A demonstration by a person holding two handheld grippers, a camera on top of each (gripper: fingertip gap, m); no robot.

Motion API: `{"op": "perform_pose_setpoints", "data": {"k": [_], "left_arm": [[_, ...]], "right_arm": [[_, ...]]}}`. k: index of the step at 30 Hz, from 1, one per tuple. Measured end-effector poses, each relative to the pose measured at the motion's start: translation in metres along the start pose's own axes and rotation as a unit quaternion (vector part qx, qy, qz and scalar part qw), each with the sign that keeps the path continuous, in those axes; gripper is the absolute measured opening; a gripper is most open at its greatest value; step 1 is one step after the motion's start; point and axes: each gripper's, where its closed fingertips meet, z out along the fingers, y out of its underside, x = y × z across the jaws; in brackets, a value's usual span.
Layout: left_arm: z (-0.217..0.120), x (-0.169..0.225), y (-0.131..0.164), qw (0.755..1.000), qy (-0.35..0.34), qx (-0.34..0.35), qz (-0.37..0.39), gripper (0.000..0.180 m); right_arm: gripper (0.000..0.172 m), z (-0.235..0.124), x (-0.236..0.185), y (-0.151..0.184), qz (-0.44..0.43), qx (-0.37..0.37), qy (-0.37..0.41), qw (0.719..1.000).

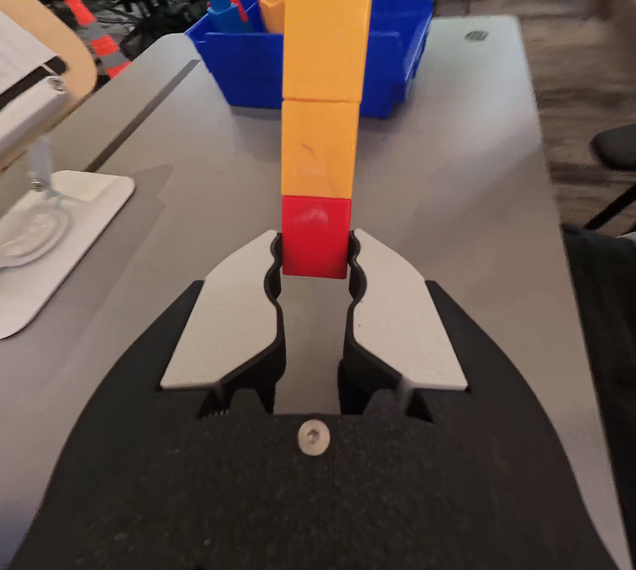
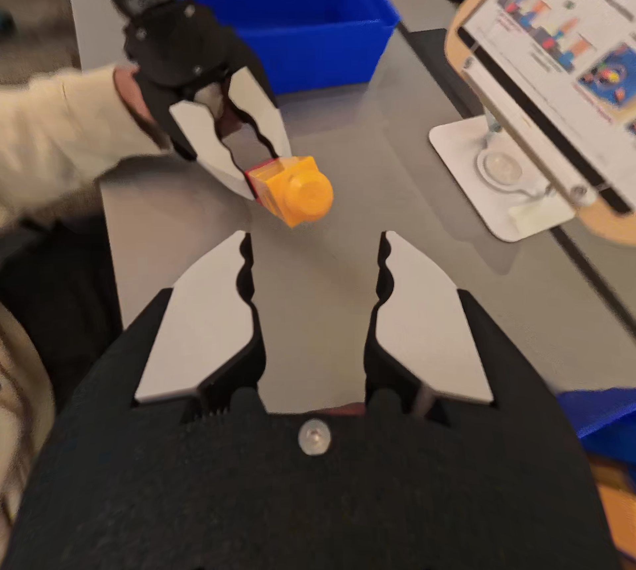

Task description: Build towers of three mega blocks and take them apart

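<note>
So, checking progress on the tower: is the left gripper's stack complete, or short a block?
Complete: the tower has three blocks, one red under two yellow, with the left gripper clamping the red one.

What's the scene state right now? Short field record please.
left gripper: shut on the red block, pads pressing both its sides
tower: red block at the base, two yellow blocks beyond it, held off the grey table
right gripper: open, nothing between its fingers
blue bin: behind the tower, red, blue and yellow blocks inside
</note>
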Motion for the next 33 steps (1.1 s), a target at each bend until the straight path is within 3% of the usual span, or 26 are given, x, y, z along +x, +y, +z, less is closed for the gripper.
{"op": "perform_pose_setpoints", "data": {"k": [2, 5, 11, 17, 19, 23, 27, 30, 33], "left_arm": [[-0.007, -0.009, 0.009, 0.998, -0.046, -0.030, 0.035, 0.036], [-0.012, -0.017, 0.016, 0.991, -0.094, -0.052, 0.073, 0.036], [0.001, -0.022, 0.008, 0.989, -0.136, -0.012, 0.051, 0.036], [0.019, -0.015, 0.000, 0.991, -0.135, 0.008, 0.016, 0.036], [0.025, -0.011, -0.001, 0.991, -0.136, 0.008, 0.015, 0.036], [0.027, -0.007, -0.007, 0.989, -0.142, 0.036, 0.012, 0.038], [0.017, -0.005, -0.009, 0.990, -0.112, 0.081, -0.023, 0.046], [0.005, -0.014, -0.013, 0.984, -0.081, 0.129, -0.095, 0.051], [-0.001, -0.022, -0.015, 0.966, -0.030, 0.172, -0.189, 0.066]], "right_arm": [[0.074, -0.003, -0.003, 0.007, 0.125, 0.066, -0.002, 0.990], [0.071, 0.008, -0.020, 0.016, 0.295, 0.151, -0.039, 0.943], [0.070, 0.057, -0.019, 0.019, 0.437, 0.257, 0.001, 0.862], [0.065, 0.075, -0.003, 0.002, 0.399, 0.318, 0.068, 0.857], [0.037, 0.073, 0.000, 0.002, 0.381, 0.315, 0.098, 0.864], [0.037, 0.055, 0.005, 0.004, 0.329, 0.314, 0.139, 0.879], [0.037, 0.001, 0.018, 0.010, 0.267, 0.305, 0.187, 0.895], [0.037, -0.069, 0.032, 0.019, 0.206, 0.295, 0.248, 0.900], [0.037, -0.141, 0.065, 0.050, 0.165, 0.258, 0.333, 0.892]]}}
